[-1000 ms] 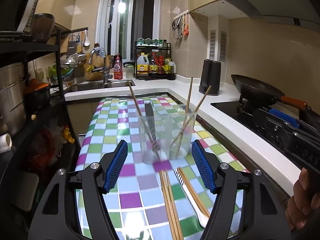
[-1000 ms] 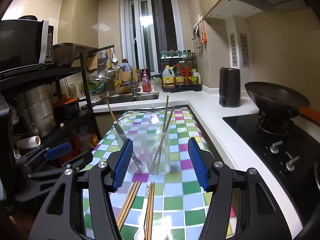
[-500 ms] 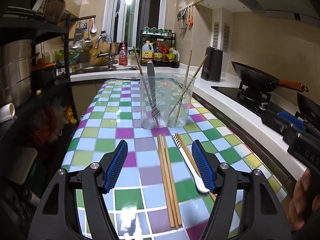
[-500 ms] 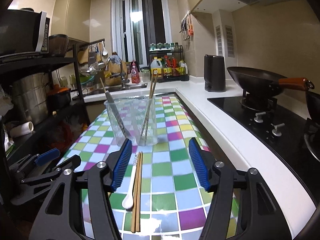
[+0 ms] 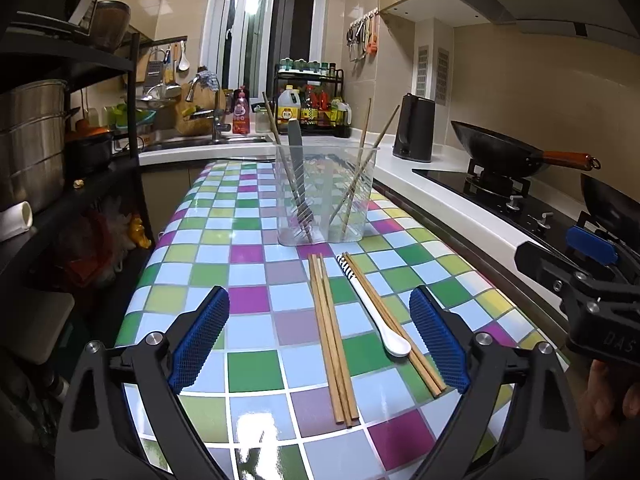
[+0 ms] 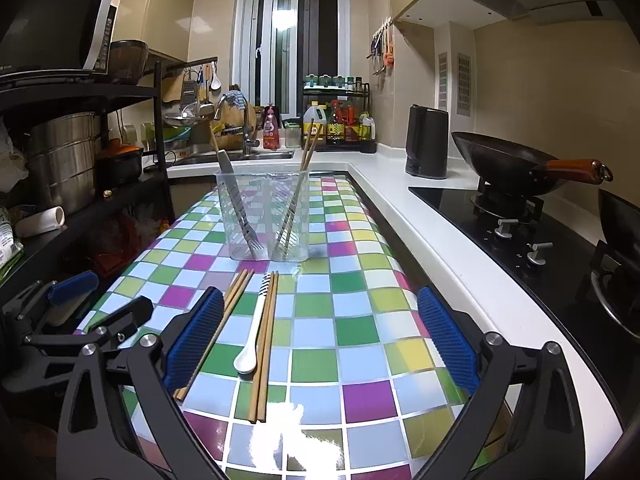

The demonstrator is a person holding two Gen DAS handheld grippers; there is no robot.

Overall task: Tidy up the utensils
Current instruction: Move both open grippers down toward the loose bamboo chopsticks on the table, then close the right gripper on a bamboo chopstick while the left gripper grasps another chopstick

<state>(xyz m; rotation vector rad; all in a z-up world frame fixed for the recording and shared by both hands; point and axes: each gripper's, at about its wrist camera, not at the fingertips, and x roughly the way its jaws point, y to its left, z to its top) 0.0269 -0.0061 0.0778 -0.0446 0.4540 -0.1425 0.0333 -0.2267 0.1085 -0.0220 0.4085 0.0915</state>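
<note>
Tablecloth [image 5: 248, 292] multicolour checks; spoon [image 5: 376, 312] white, striped handle; chopsticks [image 5: 330, 332] prob. wood-brown.

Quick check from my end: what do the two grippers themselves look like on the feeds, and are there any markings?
Both match: the left gripper and right gripper have angular black plastic frames with triangular cut-outs, silver screw heads at the joints, and fingers faced with blue cross-hatched rubber pads. Seen from the left wrist view, the right gripper's black body carries pale embossed lettering, only partly readable. No cables or sleeves show.

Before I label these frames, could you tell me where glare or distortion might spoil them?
Left wrist view: glare on the tablecloth near the bottom edge; fisheye bends the counter. Right wrist view: similar glare below the chopsticks; window blown out.
</note>
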